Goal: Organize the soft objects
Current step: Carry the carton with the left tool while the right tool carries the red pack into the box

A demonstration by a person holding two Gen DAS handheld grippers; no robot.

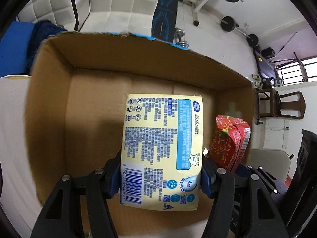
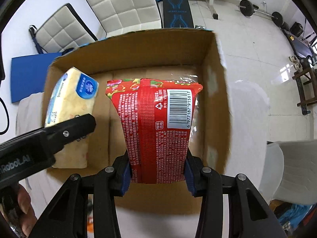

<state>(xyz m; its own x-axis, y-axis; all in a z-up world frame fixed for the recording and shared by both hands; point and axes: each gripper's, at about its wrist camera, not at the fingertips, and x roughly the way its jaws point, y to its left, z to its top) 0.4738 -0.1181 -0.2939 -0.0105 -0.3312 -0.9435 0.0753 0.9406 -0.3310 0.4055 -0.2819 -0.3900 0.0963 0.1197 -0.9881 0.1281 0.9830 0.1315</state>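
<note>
Your left tongs point(image 1: 160, 175) squeeze the yellow pack point(image 1: 161, 148), and your right tongs point(image 2: 157, 173) squeeze the red pack point(image 2: 156, 127). Both hang over the open box point(image 2: 126, 63). They look soft and light, so hold them by the sides.

I see both wrist cams looking steeply down, close, into the same cardboard box point(image 1: 49, 103). My left view sits left of my right one; they share the box floor, yellow pack point(image 2: 69, 107) and red pack point(image 1: 229, 142).
</note>
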